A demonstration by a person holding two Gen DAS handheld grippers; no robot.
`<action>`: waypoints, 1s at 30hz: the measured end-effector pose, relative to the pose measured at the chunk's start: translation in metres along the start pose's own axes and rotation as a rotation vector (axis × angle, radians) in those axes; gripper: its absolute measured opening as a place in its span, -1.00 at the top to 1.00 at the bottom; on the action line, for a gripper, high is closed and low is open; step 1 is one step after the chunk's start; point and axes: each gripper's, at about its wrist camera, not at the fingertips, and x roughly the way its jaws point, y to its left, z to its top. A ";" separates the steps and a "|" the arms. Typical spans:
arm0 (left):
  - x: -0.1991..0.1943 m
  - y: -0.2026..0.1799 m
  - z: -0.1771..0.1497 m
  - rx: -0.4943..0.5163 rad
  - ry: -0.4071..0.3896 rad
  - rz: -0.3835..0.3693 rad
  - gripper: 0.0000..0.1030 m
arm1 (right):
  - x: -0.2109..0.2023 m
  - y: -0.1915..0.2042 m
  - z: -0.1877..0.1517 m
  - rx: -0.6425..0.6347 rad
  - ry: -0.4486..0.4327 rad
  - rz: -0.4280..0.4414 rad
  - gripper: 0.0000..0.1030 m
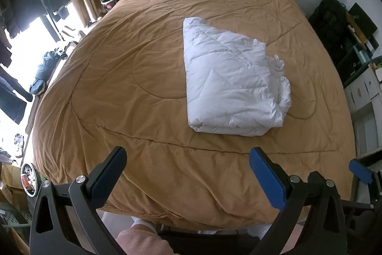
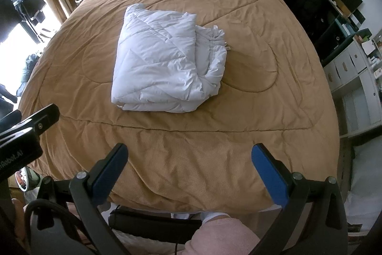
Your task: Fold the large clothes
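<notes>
lying folded on tan bedspread point(image 1: 124, 92): white quilt point(image 1: 229, 85).

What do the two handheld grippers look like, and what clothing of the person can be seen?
Both the left gripper and the right gripper have black angular frames with silver bolts and flat blue pads on the jaws. A black cable loops near the right one. Pink fuzzy trousers and white socks are visible below.
</notes>
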 end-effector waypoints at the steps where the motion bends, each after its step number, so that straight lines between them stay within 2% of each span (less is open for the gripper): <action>1: 0.000 0.000 0.000 0.002 -0.001 0.002 -0.99 | 0.000 0.000 0.000 0.000 0.000 0.000 -0.99; 30: 0.002 0.000 -0.001 0.021 0.000 0.011 -0.99 | 0.000 0.000 0.000 -0.005 -0.007 -0.007 -0.99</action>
